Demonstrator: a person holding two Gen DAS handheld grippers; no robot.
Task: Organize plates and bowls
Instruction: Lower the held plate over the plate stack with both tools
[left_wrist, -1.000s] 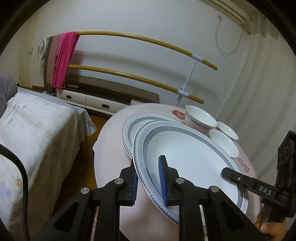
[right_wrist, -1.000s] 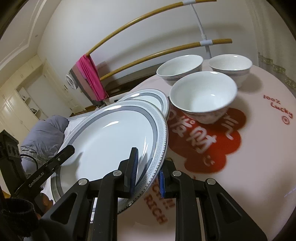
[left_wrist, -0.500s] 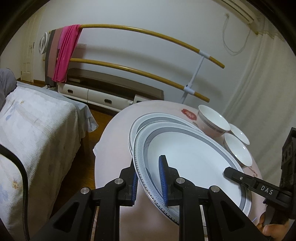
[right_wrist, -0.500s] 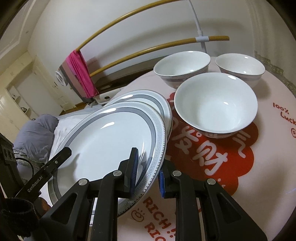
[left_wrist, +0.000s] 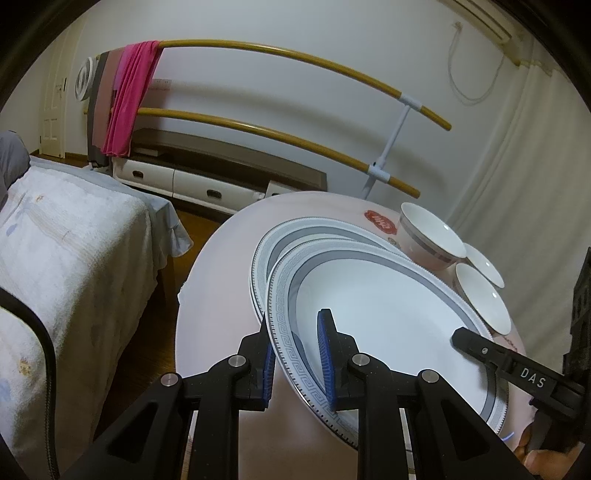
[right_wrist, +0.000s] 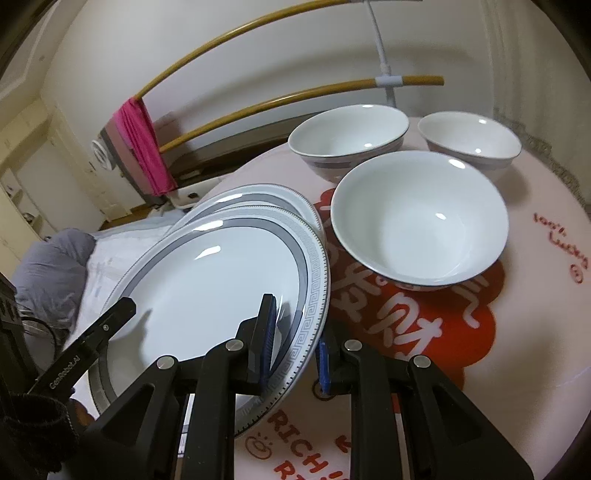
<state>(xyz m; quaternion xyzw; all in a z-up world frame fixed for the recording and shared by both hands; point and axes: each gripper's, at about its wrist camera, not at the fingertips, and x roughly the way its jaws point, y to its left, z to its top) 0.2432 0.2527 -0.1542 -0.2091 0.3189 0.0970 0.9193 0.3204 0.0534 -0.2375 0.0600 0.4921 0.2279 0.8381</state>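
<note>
Both grippers hold one large white plate with a grey patterned rim (left_wrist: 384, 317) (right_wrist: 207, 280) above the round table. My left gripper (left_wrist: 295, 362) is shut on its left rim; my right gripper (right_wrist: 295, 347) is shut on its right rim. A second matching plate (left_wrist: 295, 236) (right_wrist: 258, 195) lies on the table under and behind the held one, partly hidden. Three white bowls stand to the right: the nearest bowl (right_wrist: 417, 218), a bowl behind it (right_wrist: 347, 136) and a far right bowl (right_wrist: 469, 136). They also show in the left wrist view (left_wrist: 428, 240).
The round table has a pale pink cover (right_wrist: 546, 295) with red print (right_wrist: 424, 328). A bed (left_wrist: 66, 251) stands close on the left. A clothes rack with a pink cloth (left_wrist: 129, 96) and a low cabinet (left_wrist: 207, 177) stand by the back wall.
The held plate has moved forward over the second plate and sunk lower towards it. The bowls look nearer and larger in the right wrist view.
</note>
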